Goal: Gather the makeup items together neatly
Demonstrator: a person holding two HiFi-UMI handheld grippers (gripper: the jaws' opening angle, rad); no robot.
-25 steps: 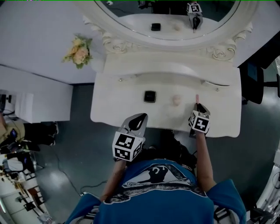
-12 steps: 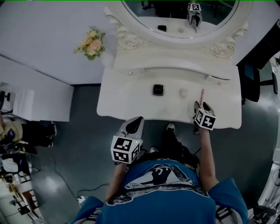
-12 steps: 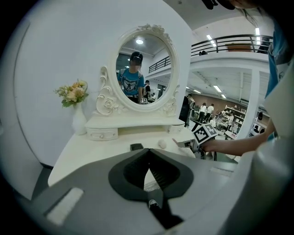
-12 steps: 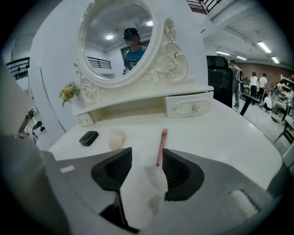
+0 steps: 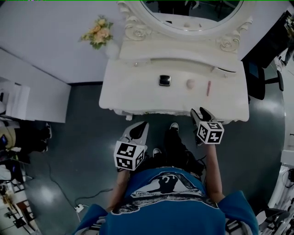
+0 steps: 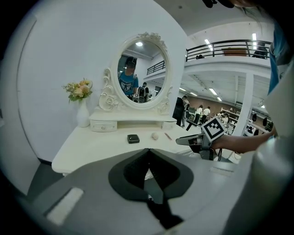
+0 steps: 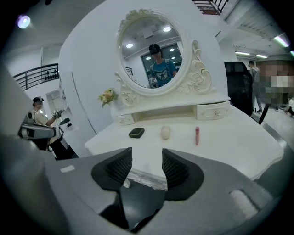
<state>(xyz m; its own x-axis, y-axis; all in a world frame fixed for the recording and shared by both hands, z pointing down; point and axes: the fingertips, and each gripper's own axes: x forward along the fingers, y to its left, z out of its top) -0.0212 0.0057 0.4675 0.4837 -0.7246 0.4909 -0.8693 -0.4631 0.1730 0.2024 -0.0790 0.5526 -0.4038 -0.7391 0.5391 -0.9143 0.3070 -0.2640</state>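
Three makeup items lie in a row on the white vanity table (image 5: 138,92): a black compact (image 5: 164,80), a beige sponge (image 5: 189,84) and a pink lipstick (image 5: 208,88). The right gripper view shows the same row: compact (image 7: 136,132), sponge (image 7: 165,132), lipstick (image 7: 197,136). My right gripper (image 5: 198,111) hovers just off the table's front edge, open, with nothing between its pads. Further left, my left gripper (image 5: 143,124) hangs over the floor in front of the table, shut and empty. Its own view has the items far ahead and its jaws (image 6: 148,150) pressed together.
An oval mirror (image 5: 193,11) in an ornate frame stands at the back of the table above small drawers. A vase of flowers (image 5: 98,32) sits at the back left. A dark chair (image 5: 255,78) is to the right. A cable (image 5: 64,190) runs over the grey floor.
The right gripper let go of the pink lipstick, left it lying on the table, opened and drew back past the front edge. The left gripper also drew back from the table.
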